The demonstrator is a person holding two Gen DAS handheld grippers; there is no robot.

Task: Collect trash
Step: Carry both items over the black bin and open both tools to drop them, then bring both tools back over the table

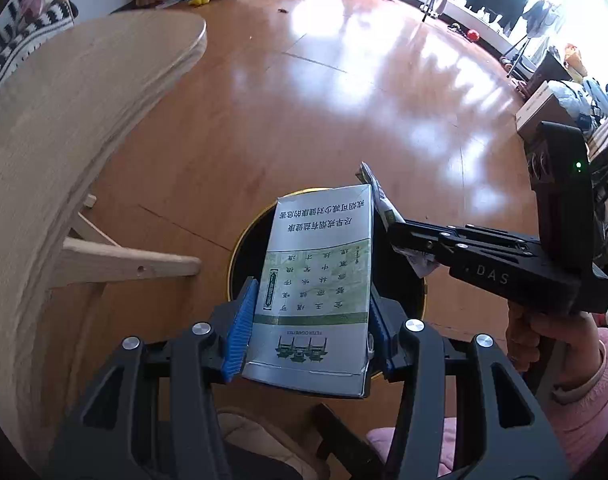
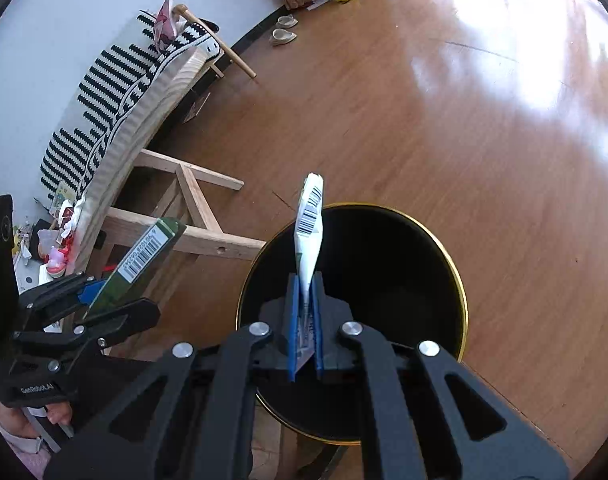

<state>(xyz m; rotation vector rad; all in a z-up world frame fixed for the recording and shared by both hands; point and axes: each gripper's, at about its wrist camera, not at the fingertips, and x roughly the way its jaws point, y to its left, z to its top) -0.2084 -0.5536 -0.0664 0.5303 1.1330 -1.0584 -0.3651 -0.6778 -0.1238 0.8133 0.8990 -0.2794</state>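
A silver and green cigarette box [image 1: 315, 264] with printed characters is clamped between the blue pads of my left gripper [image 1: 311, 292], right above a black bin with a gold rim [image 1: 240, 236]. The right wrist view shows the same box [image 2: 144, 260] edge-on, barcode up, in the left gripper [image 2: 112, 300] just left of the bin [image 2: 459, 280]. My right gripper [image 2: 305, 280] is shut on a flattened white wrapper [image 2: 309, 220] with a barcode, held over the bin's mouth. From the left wrist view, the right gripper [image 1: 395, 228] and its wrapper [image 1: 379, 196] hang over the bin's right side.
A light wooden table [image 1: 64, 120] with bare legs [image 2: 192, 200] stands close on the left of the bin. A striped cloth [image 2: 116, 92] hangs behind it. Slippers [image 2: 282, 36] lie by the wall. Shiny wooden floor [image 2: 463, 120] stretches beyond. A hand in a pink sleeve [image 1: 563, 360] holds the right gripper.
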